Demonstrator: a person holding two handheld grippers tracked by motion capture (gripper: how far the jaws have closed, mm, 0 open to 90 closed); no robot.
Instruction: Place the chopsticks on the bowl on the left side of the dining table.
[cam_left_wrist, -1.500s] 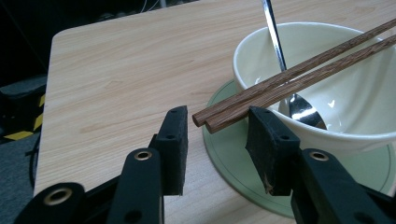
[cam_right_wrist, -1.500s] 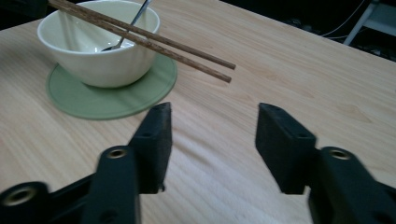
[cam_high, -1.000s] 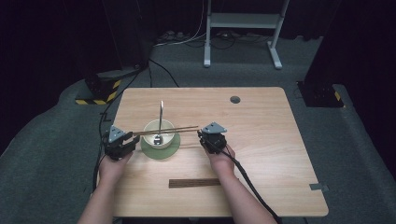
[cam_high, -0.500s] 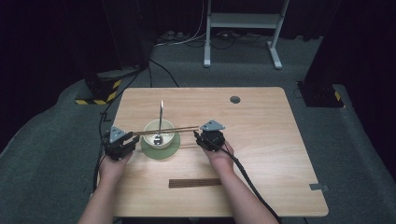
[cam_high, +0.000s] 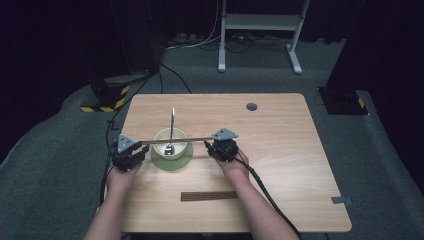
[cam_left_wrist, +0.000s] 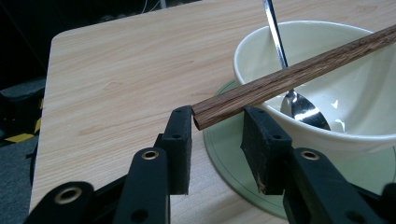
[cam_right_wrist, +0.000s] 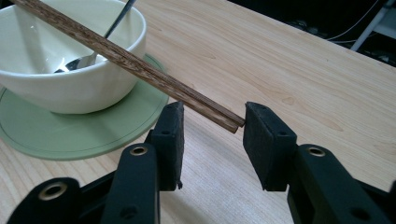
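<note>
A pair of dark wooden chopsticks (cam_high: 172, 141) lies across the rim of a cream bowl (cam_high: 182, 150) on a green saucer (cam_high: 172, 162). A metal spoon (cam_high: 172, 120) leans in the bowl. My left gripper (cam_high: 142, 147) is at the sticks' left end. In the left gripper view that gripper (cam_left_wrist: 217, 126) is open, and the chopsticks' (cam_left_wrist: 289, 77) tip grazes one pad. My right gripper (cam_high: 207, 147) is at the other end. In the right gripper view that gripper (cam_right_wrist: 212, 121) is open around the chopsticks' (cam_right_wrist: 140, 67) tip. Its jaws have just been opening, then easing in slightly.
A dark wooden strip (cam_high: 209, 196) lies on the table (cam_high: 280, 150) near the front edge, between the person's forearms. A round cable hole (cam_high: 251, 106) sits at the back right. Cables trail off the left edge and along the right forearm.
</note>
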